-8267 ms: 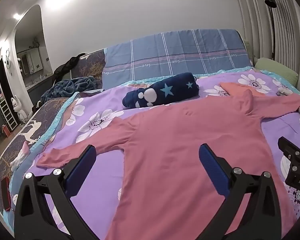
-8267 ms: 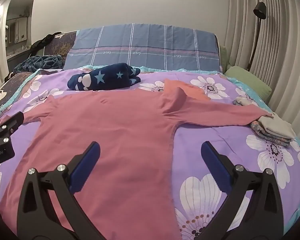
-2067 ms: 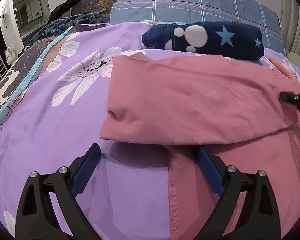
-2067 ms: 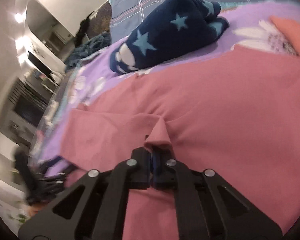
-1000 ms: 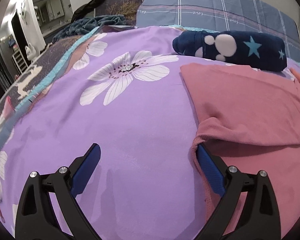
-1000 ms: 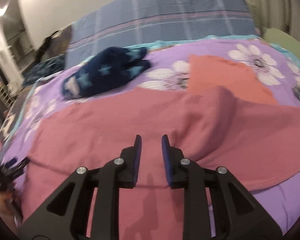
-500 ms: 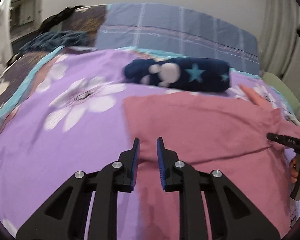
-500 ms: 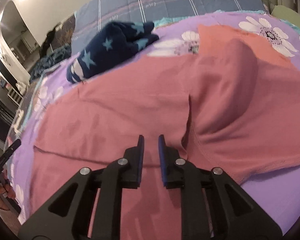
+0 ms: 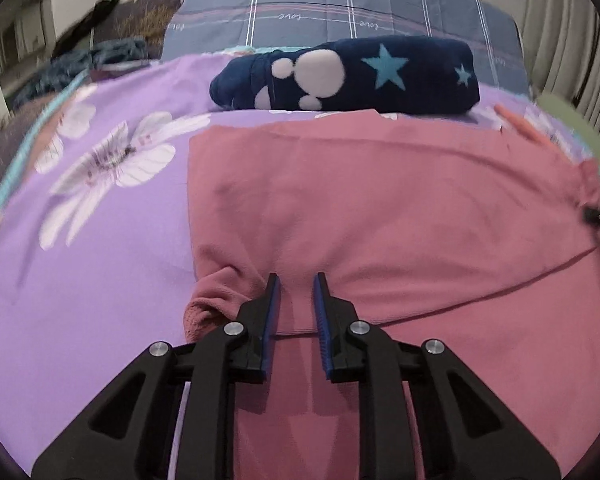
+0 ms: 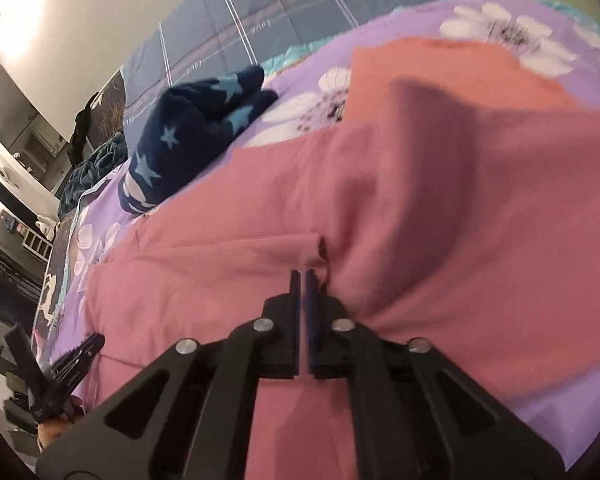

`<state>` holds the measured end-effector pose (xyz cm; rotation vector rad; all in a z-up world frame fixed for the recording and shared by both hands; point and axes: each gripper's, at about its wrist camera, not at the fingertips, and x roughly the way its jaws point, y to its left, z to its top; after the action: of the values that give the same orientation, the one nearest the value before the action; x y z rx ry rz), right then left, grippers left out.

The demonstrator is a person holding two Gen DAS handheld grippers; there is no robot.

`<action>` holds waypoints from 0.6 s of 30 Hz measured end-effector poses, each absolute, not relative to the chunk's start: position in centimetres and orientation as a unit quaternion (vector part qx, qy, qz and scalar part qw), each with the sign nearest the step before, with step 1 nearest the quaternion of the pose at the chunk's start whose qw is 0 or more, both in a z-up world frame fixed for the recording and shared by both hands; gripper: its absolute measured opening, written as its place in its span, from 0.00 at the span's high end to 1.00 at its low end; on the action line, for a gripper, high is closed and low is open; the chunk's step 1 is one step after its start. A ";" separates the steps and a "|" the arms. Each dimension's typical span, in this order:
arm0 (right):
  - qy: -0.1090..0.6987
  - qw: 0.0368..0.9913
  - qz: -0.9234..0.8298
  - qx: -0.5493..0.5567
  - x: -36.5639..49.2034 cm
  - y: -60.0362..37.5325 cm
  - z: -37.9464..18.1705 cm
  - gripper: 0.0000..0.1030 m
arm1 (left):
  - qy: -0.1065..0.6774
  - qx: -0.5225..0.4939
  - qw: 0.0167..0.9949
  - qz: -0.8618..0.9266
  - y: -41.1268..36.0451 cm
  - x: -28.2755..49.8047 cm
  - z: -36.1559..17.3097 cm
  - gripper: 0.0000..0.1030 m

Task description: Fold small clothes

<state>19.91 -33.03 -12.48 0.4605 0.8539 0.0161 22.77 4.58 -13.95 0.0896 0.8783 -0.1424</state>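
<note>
A pink long-sleeved garment (image 9: 380,208) lies flat on the purple flowered bedspread (image 9: 100,260), its left sleeve folded in across the body. My left gripper (image 9: 297,278) hovers over the folded left edge, near the bunched corner. Its jaws stand narrowly apart with only flat cloth showing beyond them. In the right wrist view the garment (image 10: 460,220) shows the folded sleeve's end near the middle. My right gripper (image 10: 303,273) sits just short of it, jaws closing to a thin slit, no cloth clearly pinched. Each gripper shows at the edge of the other's view.
A rolled navy blanket (image 9: 348,76) with stars lies behind the garment, in front of a blue plaid cushion (image 9: 340,12). An orange garment (image 10: 440,76) lies at the back right, with a green pillow (image 9: 568,120) beyond. A hand (image 10: 52,432) holds the left gripper.
The left gripper's jaws went from wide apart to a narrow gap and it moved right, off the bedspread onto the garment. The right gripper narrowed further, rolled, and came close to the sleeve end.
</note>
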 end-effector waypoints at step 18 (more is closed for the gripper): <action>0.231 0.845 -0.289 0.386 0.9 -58.8 -4.5 0.57 | 0.423 0.026 0.898 -0.120 1.9 23.9 -13.5 0.49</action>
<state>0.91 -58.76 -4.53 0.8137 0.4871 -0.6099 23.93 1.95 -13.53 0.0529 0.8761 -0.2479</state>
